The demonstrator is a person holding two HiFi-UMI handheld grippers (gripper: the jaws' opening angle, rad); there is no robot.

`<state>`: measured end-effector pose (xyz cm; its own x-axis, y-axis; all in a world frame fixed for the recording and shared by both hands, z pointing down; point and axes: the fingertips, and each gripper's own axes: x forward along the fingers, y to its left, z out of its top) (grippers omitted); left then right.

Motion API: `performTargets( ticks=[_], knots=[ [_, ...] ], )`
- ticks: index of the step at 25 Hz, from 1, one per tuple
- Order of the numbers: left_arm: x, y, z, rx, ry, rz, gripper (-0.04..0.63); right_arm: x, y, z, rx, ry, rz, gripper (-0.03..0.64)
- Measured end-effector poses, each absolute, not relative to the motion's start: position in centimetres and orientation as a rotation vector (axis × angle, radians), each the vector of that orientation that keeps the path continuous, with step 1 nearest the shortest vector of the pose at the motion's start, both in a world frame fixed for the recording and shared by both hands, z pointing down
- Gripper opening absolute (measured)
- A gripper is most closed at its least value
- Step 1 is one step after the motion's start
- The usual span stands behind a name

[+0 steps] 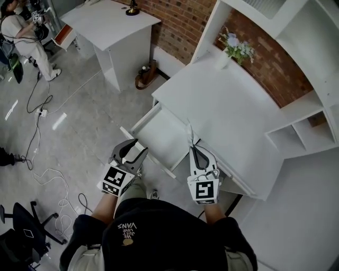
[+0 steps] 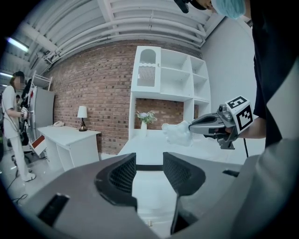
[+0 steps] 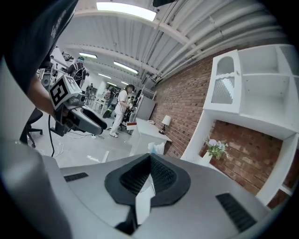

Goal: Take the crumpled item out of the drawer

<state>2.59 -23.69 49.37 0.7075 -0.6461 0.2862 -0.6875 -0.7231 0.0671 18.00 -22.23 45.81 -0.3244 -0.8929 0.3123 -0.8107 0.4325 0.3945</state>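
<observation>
Clamping a crumpled white item (image 2: 177,134) at their tips, the jaws of the right gripper (image 1: 193,148) are seen pressed together in the right gripper view, with a white strip of the item caught between the dark ribbed pads and a wrinkled tuft showing past them. In the left gripper view the item is held in the air, lifted out of the open white drawer (image 1: 164,138). In the head view it is seen as a thin pale wisp over the drawer's right edge, where the drawer meets the broad white desk (image 1: 228,111). The left gripper (image 1: 135,150) is held just beside the drawer's front corner, near the right gripper but apart from it; its jaws are spread, and nothing is gripped between them. A white vase of pale flowers (image 1: 234,48) is set at the far end of the desk against a red brick wall (image 1: 180,21). A second white table (image 1: 108,24) with a small lamp (image 1: 132,8) is placed further along the wall, and a person in light clothing (image 1: 21,37) is seen well off at the far left.
</observation>
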Motion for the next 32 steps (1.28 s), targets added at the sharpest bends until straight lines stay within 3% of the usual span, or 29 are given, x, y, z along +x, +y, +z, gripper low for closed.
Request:
performTargets(
  ticks=[17, 32],
  knots=[
    [1.3, -18.5, 45.3, 2.771, -1.232, 0.328, 0.154, 19.7, -14.8, 39.0, 1.55, -2.365, -0.256, -0.002],
    [0.2, -14.7, 44.2, 2.761, -1.333, 0.306, 0.022, 19.3, -10.7, 39.2, 1.536, -2.437, -0.135, -0.002]
  ],
)
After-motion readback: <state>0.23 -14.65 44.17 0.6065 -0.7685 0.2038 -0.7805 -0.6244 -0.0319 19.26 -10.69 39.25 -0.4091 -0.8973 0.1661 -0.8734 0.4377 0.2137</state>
